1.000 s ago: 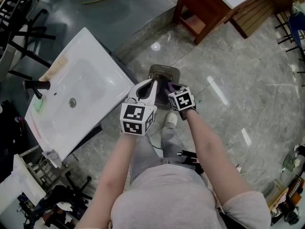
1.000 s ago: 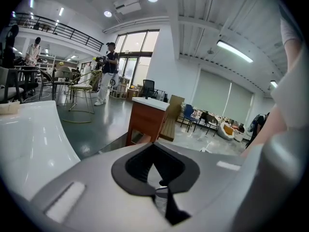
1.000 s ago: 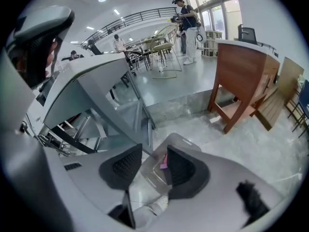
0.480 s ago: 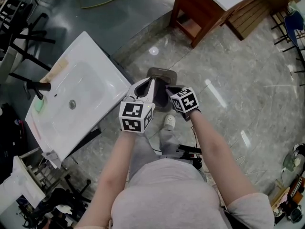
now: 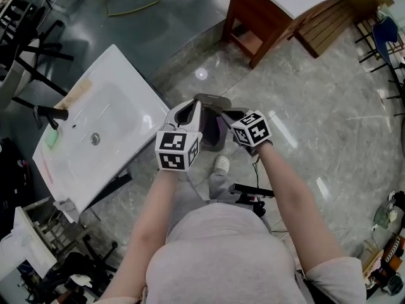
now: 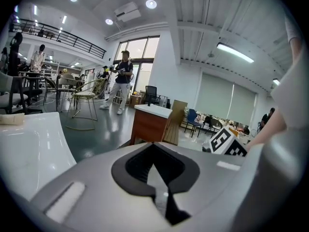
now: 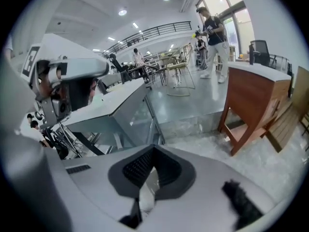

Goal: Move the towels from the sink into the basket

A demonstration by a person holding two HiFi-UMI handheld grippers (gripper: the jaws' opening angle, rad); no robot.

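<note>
Grey basket [image 5: 217, 100] shows only its far rim; contents cannot be seen.

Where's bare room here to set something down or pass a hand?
Free: sink bowl around the drain, right of the faucet; marble floor between basket and wooden cabinet. Crowded: over the basket, where left tongs and right tongs hang; black stands left of the sink.
</note>
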